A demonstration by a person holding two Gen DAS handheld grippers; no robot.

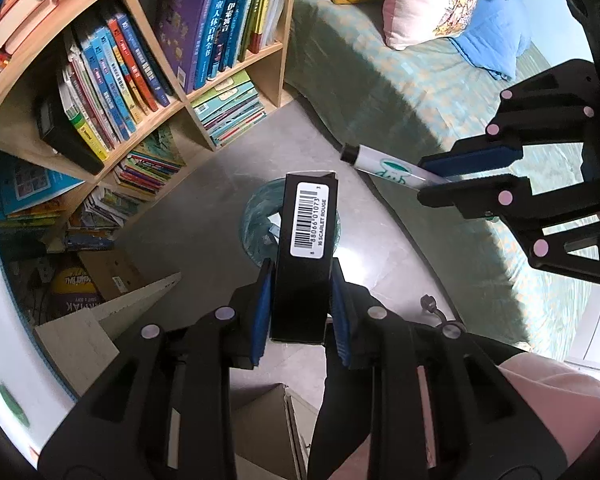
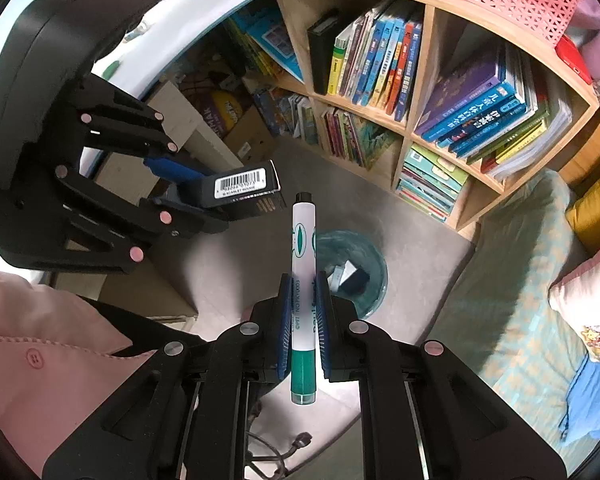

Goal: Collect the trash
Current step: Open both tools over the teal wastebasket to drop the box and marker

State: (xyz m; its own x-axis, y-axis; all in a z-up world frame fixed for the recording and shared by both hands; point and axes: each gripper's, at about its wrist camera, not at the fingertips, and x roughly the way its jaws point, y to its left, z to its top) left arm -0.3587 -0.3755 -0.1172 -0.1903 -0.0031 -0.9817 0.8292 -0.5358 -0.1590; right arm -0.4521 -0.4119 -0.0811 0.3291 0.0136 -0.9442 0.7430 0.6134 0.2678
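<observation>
Evidently, a black barcoded box (image 1: pixel 306 256) was pinched in the left tongs (image 1: pixel 300 292) and a green marker (image 2: pixel 303 300) in the right tongs (image 2: pixel 303 312), above the teal bin (image 2: pixel 356 276); released off-centre, either could be dropped onto the floor.

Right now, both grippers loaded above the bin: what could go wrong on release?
1. The marker sits off to one side of the waste bin in the right wrist view; dropped from here it may hit the rim or the floor.
2. The black box is long against the bin opening and could catch on the rim.
3. The grippers are close and could clash.
</observation>
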